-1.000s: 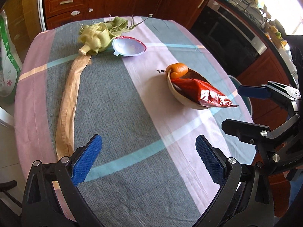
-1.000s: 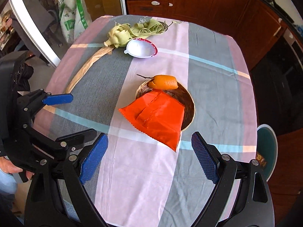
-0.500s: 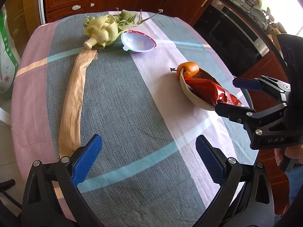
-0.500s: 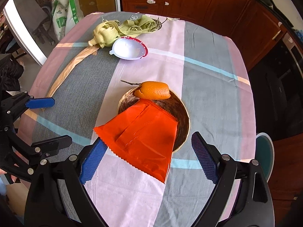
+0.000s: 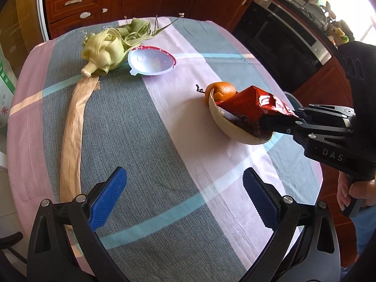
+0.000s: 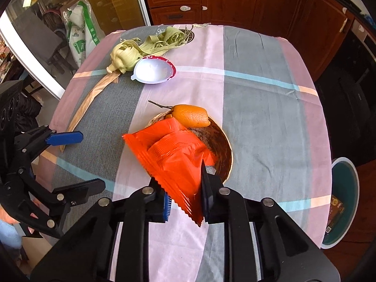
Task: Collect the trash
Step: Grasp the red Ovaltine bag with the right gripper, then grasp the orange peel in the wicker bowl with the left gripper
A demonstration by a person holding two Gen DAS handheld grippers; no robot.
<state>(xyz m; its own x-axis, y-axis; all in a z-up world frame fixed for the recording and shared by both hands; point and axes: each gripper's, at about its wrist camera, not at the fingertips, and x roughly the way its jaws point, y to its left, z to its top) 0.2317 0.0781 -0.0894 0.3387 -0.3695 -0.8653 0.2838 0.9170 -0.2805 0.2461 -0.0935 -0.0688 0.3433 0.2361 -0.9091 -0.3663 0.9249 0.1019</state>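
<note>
The right gripper (image 6: pixel 184 202) has just been closing its jaws, and they now pinch the near, zigzag-cut edge of a red-orange snack wrapper (image 6: pixel 174 157). The wrapper lies half in a coconut-shell bowl (image 6: pixel 218 150) and half over its rim toward the camera, on the cloth-covered desk (image 6: pixel 258 108). It looks thin, crinkly and glossy, so likely very light and a little slippery; the sealed serrated hem is the stiffest place to hold it (the body would only crumple). A piece of orange peel (image 6: pixel 191 115) rests on the bowl's far rim, touching the wrapper, and could be dragged along.

The left gripper (image 5: pixel 185 196) hovers over bare cloth with its jaws spread wide and nothing between them. Farther off lie a pale green corn husk (image 5: pixel 105 49), fibrous and curled, a long tan papery strip (image 5: pixel 72 129), and a shallow white plastic cup (image 5: pixel 151 61) with a red rim, rigid and smooth. A teal bin (image 6: pixel 343 202) stands on the floor beside the desk.
</note>
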